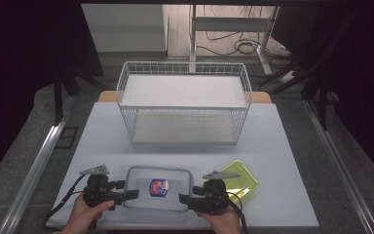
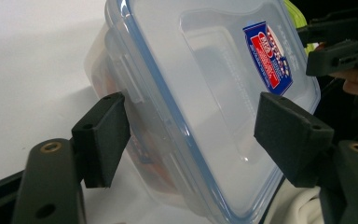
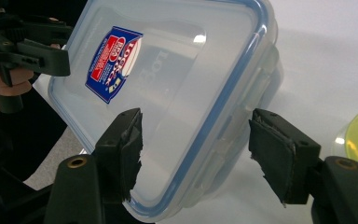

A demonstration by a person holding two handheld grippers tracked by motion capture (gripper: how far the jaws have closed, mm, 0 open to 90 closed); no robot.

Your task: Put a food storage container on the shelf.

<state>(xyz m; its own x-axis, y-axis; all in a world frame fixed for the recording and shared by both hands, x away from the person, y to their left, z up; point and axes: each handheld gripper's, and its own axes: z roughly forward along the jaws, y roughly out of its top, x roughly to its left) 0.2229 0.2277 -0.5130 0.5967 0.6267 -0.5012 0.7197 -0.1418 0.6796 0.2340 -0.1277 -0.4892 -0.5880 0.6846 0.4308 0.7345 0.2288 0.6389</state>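
Observation:
A clear plastic food container (image 1: 158, 187) with a blue-rimmed lid and a red and blue label lies near the table's front edge. My left gripper (image 1: 129, 194) comes at its left end and my right gripper (image 1: 184, 198) at its right end. In the left gripper view the container (image 2: 205, 93) sits between the jaws of the left gripper (image 2: 196, 135); one pad is close beside its wall, the other over the lid. In the right gripper view the jaws of the right gripper (image 3: 198, 154) straddle the container's (image 3: 177, 93) latch edge with a gap showing. Both grippers are open.
A yellow-green plastic dish (image 1: 241, 180) lies just right of the container, behind my right gripper. A white wire basket (image 1: 184, 102) with two shelves stands at the back middle of the white table (image 1: 102, 136). Metal rails run along both sides.

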